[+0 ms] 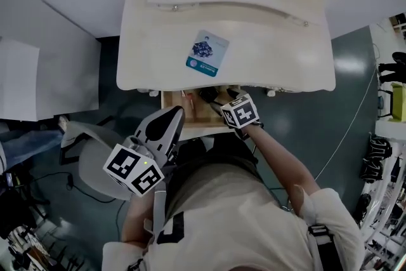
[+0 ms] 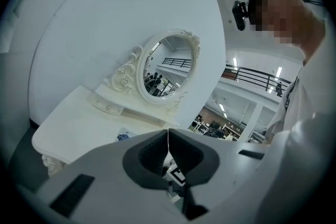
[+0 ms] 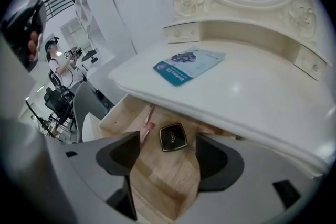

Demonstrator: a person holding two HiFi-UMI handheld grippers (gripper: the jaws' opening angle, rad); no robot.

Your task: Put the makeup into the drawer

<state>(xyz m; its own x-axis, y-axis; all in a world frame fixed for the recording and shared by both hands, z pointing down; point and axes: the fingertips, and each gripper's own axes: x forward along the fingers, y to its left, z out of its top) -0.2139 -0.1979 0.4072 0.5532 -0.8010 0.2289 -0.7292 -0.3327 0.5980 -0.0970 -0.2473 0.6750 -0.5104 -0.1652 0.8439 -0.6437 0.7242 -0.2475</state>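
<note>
A black square compact (image 3: 172,137) lies flat on the wooden floor of the open drawer (image 3: 164,178), with a slim pink makeup stick (image 3: 146,128) to its left. My right gripper (image 3: 169,153) hangs open just above the drawer, the compact beyond its fingertips and untouched. In the head view the right gripper (image 1: 222,103) reaches into the drawer (image 1: 190,116) under the table's front edge. The left gripper (image 1: 174,117) hovers at the drawer's left front. It is shut and holds nothing (image 2: 168,135), tilted up toward the mirror.
The white vanity table (image 1: 279,54) carries a blue-and-white packet (image 1: 207,52) and an ornate oval mirror (image 2: 168,68) with small drawers at the back. A grey chair (image 1: 95,162) stands at my left. Cables and racks crowd the floor on the right.
</note>
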